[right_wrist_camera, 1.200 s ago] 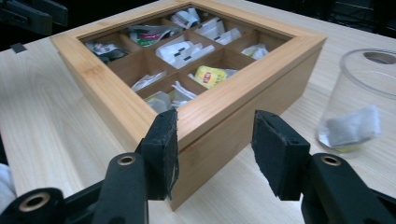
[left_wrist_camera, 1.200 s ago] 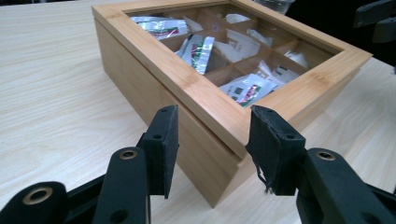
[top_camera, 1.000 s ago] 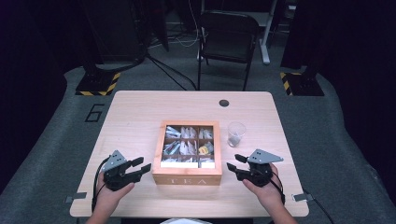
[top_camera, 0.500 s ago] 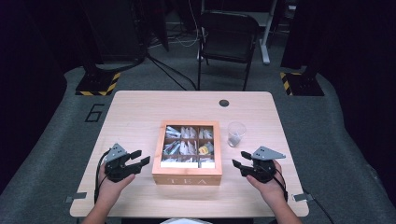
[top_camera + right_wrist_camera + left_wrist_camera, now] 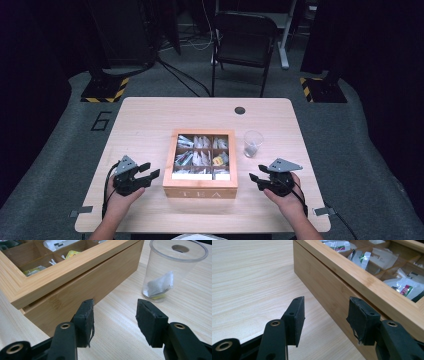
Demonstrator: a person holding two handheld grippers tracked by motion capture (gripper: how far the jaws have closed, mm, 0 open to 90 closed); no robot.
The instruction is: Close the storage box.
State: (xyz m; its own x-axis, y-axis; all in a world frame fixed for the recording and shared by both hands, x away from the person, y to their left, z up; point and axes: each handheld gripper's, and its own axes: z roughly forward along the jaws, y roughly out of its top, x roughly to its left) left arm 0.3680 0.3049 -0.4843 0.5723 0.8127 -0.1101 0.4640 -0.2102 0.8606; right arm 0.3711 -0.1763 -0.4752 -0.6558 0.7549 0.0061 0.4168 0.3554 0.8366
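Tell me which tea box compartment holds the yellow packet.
The right-hand compartment of the middle row in the tea box: its yellow packet stands out, while the other compartments hold white and grey sachets.

Light wood table [image 5: 150, 125]: bamboo tea box [image 5: 200, 186] centre, clear plastic cup [image 5: 252, 144] just right.

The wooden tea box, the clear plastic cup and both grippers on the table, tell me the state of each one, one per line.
Wooden tea box with glass-paned lid: lid shut, tea bags inside its compartments.
Clear plastic cup: upright, one tea bag inside, standing apart from the box.
Left gripper: jaws just been opening, nothing between them, beside the box's left side.
Right gripper: open, holding nothing, beside the box's right side.
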